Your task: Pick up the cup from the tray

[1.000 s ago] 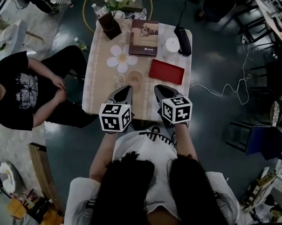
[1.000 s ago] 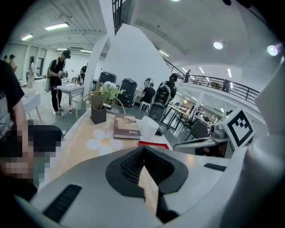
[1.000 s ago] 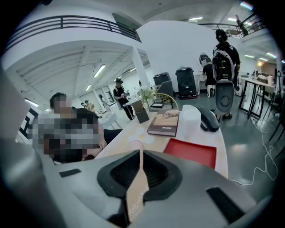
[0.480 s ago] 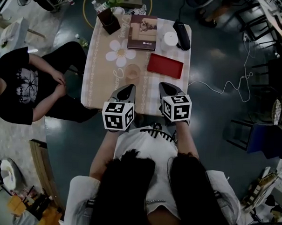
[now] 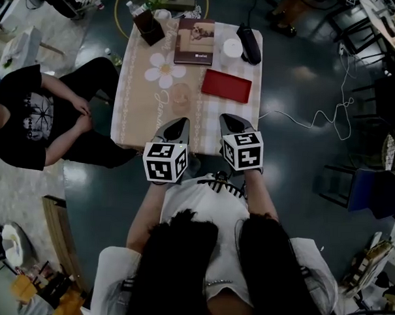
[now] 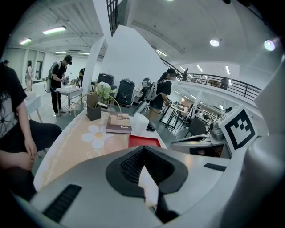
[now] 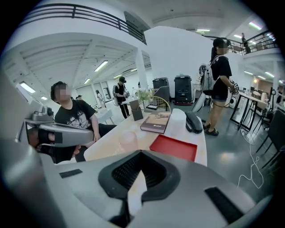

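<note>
Two grey two-jaw grippers with marker cubes show in the head view, side by side over the near edge of a cloth-covered rectangular table (image 5: 130,121): the left gripper (image 5: 178,125) and the right gripper (image 5: 228,121). Both point up the picture towards the table's far end. Just beyond the left one we see a translucent pinkish plastic cup (image 5: 180,94) standing on the beige daisy-printed runner (image 5: 163,72). It lies left of a flat red rectangular tray (image 5: 226,85), near it but with a gap between them. The tray's long side runs across the table, slightly askew. A brown hardcover book (image 5: 194,41) lies farther back.

In the left gripper view we find its jaws pressed together with nothing between them. The red tray (image 6: 143,141) lies ahead on the table, and the cup is too faint to make out.

In the right gripper view we again find the jaws closed tight and empty. The cup (image 7: 128,140) stands upright with its long axis vertical. We cannot tell whether its mouth faces up. It sits left of the tray (image 7: 173,147), apart from it.
</note>
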`<control>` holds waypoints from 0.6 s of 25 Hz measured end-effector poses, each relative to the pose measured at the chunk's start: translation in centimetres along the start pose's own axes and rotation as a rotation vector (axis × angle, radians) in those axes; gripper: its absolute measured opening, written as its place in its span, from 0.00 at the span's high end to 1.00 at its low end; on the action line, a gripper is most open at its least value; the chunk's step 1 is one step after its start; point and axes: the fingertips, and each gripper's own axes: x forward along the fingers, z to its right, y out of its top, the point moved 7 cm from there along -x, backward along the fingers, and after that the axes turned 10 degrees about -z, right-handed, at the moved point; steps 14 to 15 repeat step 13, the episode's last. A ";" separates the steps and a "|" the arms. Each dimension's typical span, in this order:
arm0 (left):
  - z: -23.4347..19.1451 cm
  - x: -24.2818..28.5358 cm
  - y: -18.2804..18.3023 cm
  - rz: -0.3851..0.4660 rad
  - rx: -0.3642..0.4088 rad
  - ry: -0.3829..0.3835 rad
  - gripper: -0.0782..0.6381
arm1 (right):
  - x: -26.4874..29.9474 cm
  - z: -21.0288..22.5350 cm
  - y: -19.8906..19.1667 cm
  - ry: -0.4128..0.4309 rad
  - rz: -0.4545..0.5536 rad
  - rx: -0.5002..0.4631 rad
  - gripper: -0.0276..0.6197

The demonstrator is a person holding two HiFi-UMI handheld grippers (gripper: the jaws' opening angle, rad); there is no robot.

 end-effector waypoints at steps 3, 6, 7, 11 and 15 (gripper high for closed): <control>0.5 -0.1 -0.3 0.002 0.006 0.005 0.88 | -0.5 -0.1 -0.6 0.008 0.007 0.010 0.95; 0.7 -0.4 -0.2 0.016 0.006 0.015 0.88 | -0.8 -0.2 -1.0 0.007 0.016 0.021 0.95; 0.7 -0.5 -0.1 0.023 0.006 0.018 0.88 | -0.9 -0.3 -1.0 -0.001 0.019 0.012 0.95; 1.0 -1.0 -0.7 0.033 0.001 0.027 0.88 | -1.4 -0.7 -1.3 -0.018 0.027 -0.009 0.95; 1.1 -1.4 -1.4 0.031 -0.004 0.031 0.88 | -1.6 -1.1 -1.7 -0.021 0.027 -0.015 0.95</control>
